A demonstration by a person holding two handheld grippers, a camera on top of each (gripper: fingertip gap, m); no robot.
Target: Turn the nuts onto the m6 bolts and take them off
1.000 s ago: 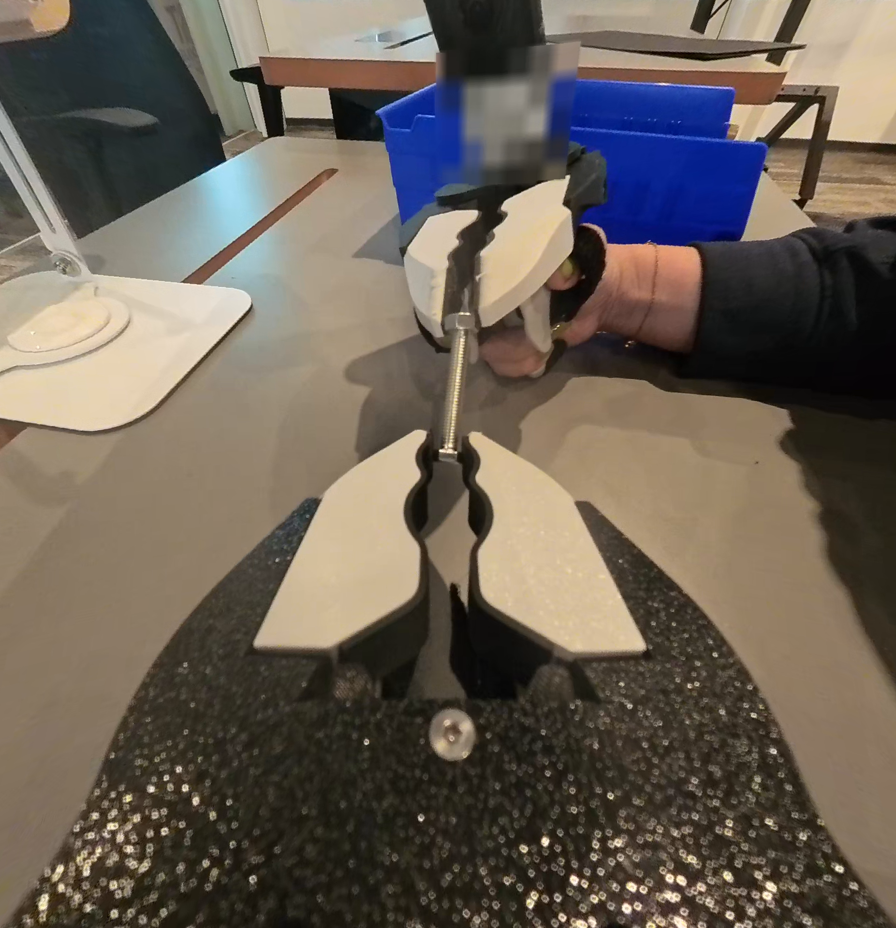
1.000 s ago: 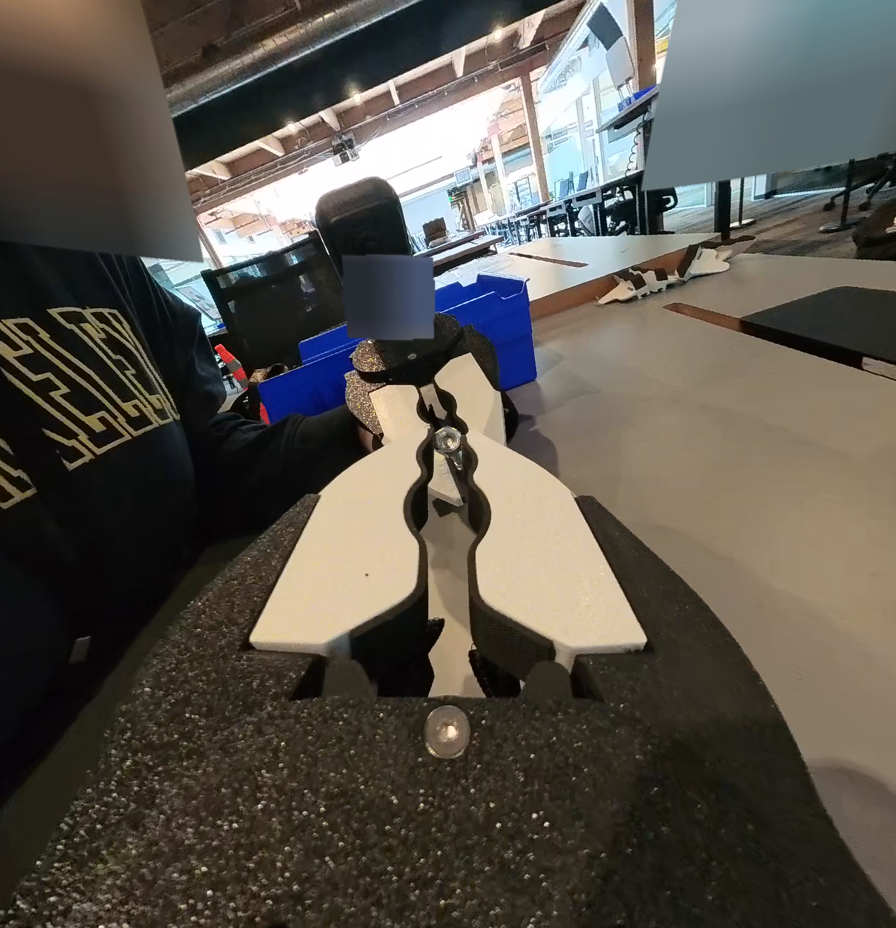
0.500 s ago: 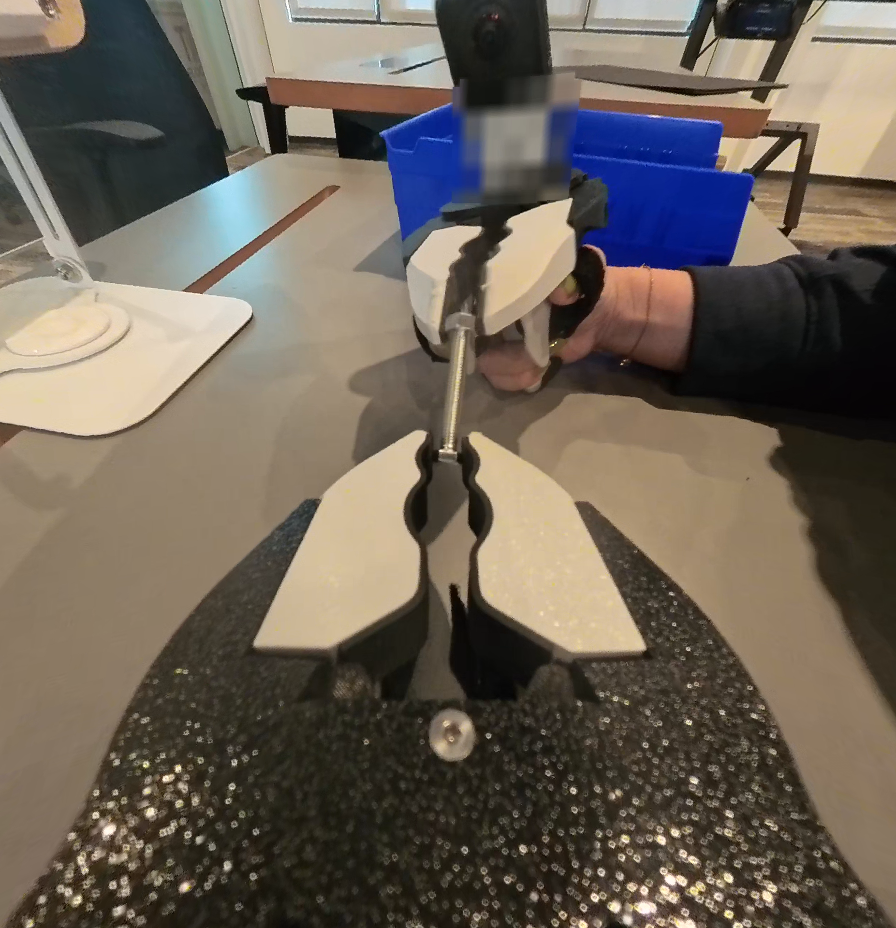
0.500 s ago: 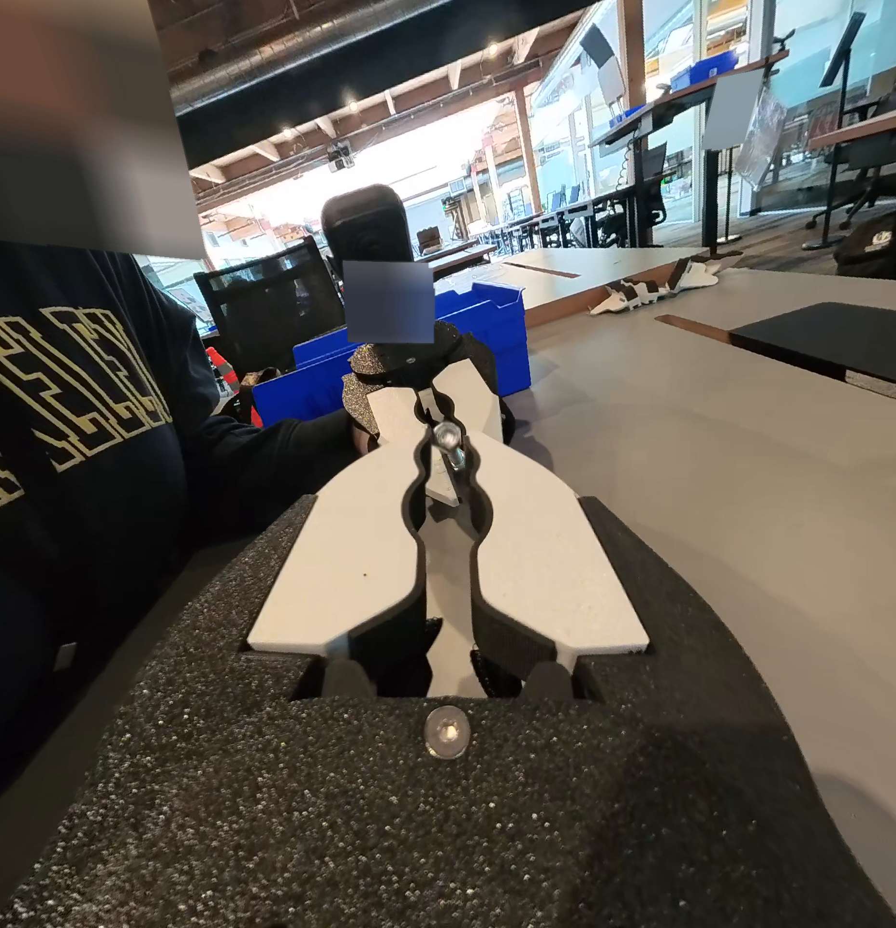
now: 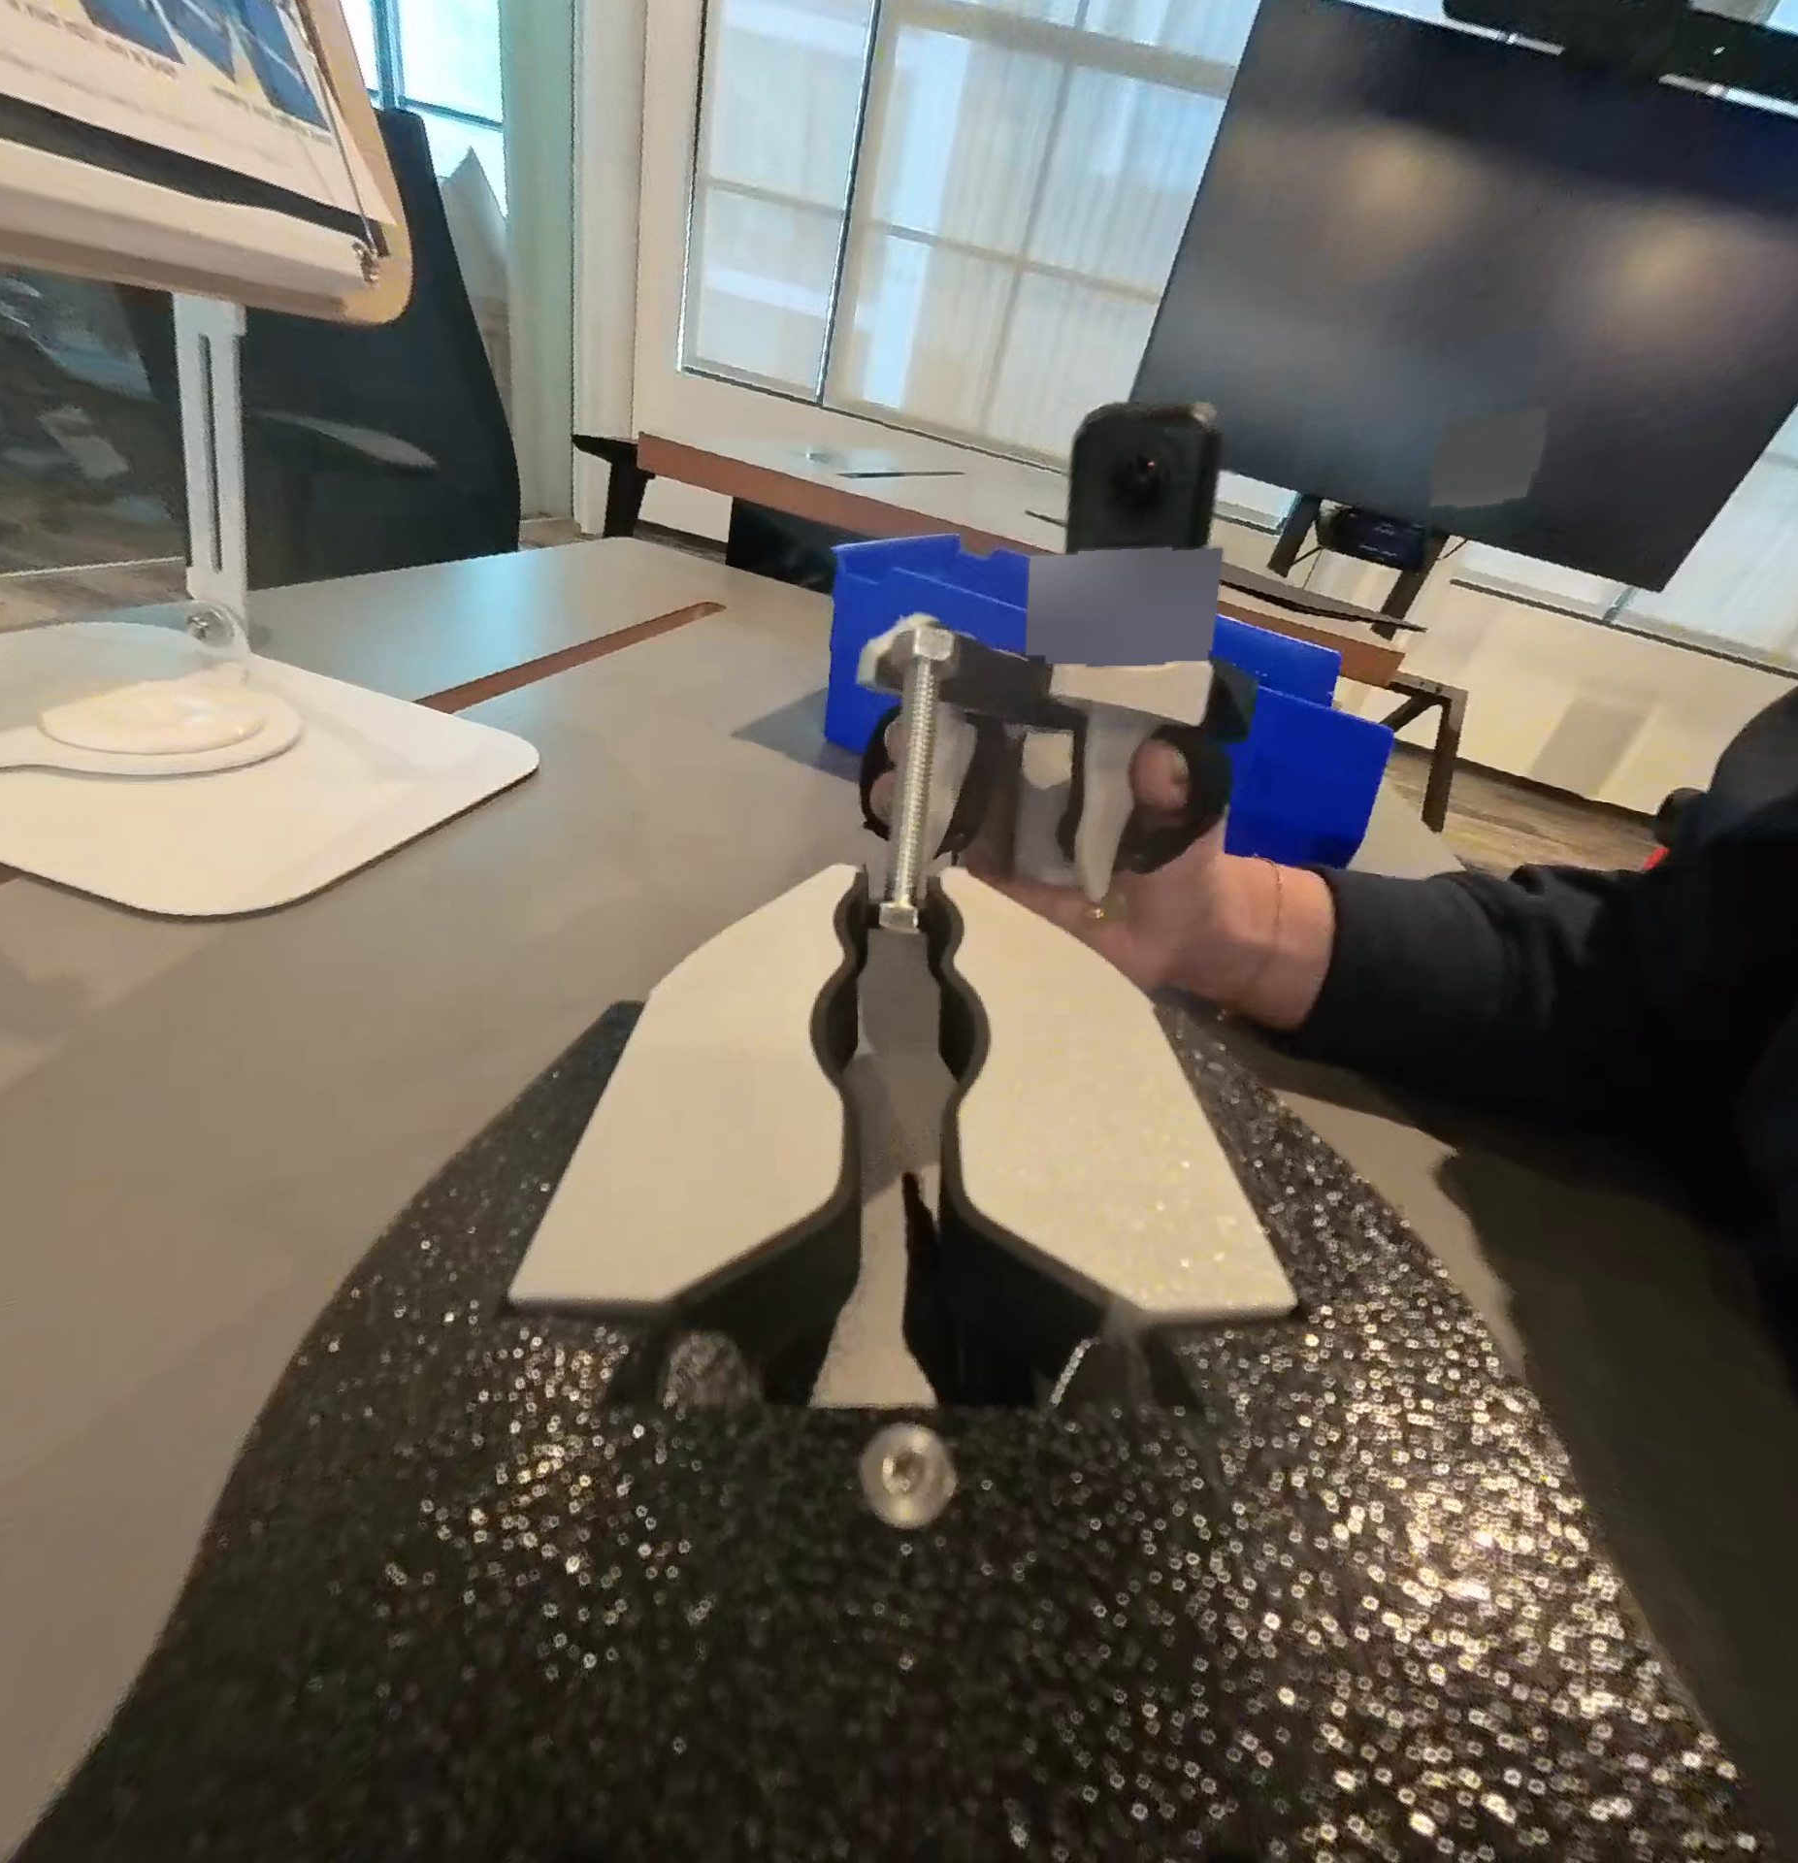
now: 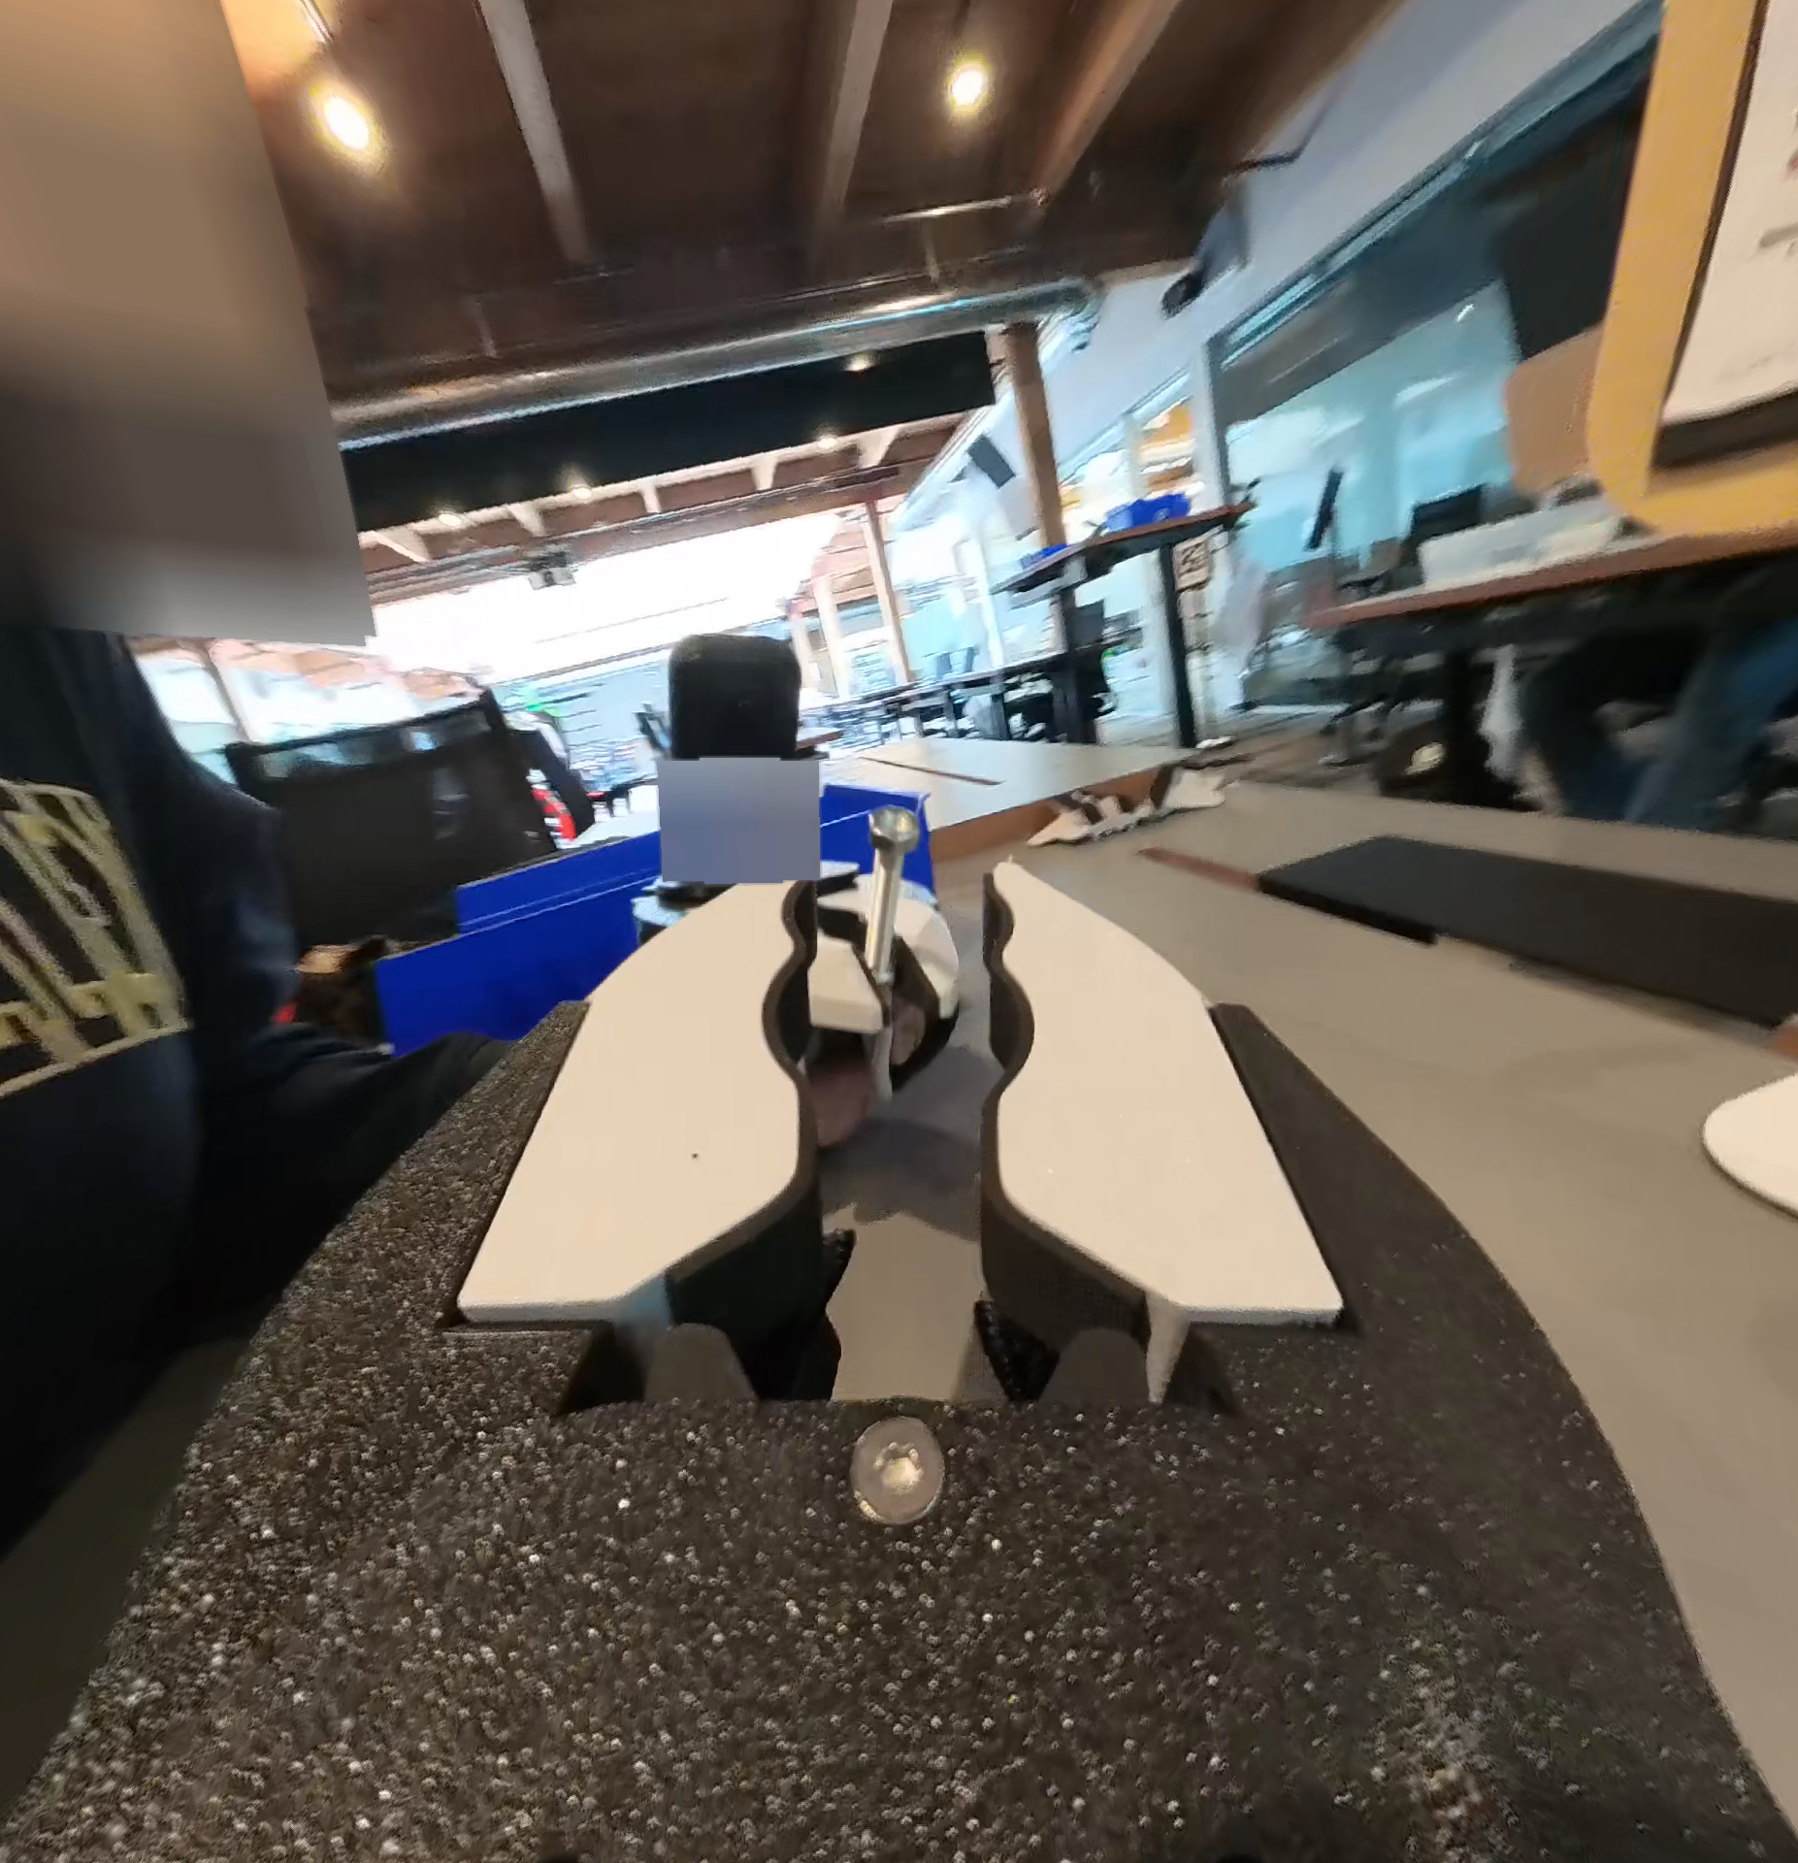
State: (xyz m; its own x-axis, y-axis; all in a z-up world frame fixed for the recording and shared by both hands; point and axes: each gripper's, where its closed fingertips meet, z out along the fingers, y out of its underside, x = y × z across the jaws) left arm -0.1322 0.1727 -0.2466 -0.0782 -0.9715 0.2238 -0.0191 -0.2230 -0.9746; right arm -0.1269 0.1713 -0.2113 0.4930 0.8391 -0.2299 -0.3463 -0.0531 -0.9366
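My left gripper (image 5: 900, 889) is shut on the lower end of a long silver threaded bolt (image 5: 913, 776), which stands nearly upright from its tips. A hex nut (image 5: 920, 642) sits at the bolt's top end. My right gripper (image 6: 894, 887) is open, its white fingers (image 6: 1076, 1059) spread wide, with the bolt (image 6: 882, 907) showing in the gap just past the tips. In the left wrist view the right gripper (image 5: 889, 665) shows side on, its tips level with the nut. The left gripper (image 6: 879, 1013) shows beyond, holding the bolt's base.
Blue bins (image 5: 1298, 746) stand on the grey table (image 5: 219, 1059) behind the grippers. A white stand base (image 5: 269, 796) lies at the left. A black mat (image 6: 1479, 897) lies at the right. A person's hand (image 5: 1207, 927) and dark sleeve hold the right gripper. Less than 4 cm separates the two grippers' tips.
My right gripper has opened and let go of the bolt's nut end. It has rolled onto its side. Both views have tilted upward, and the bolt now stands more upright.
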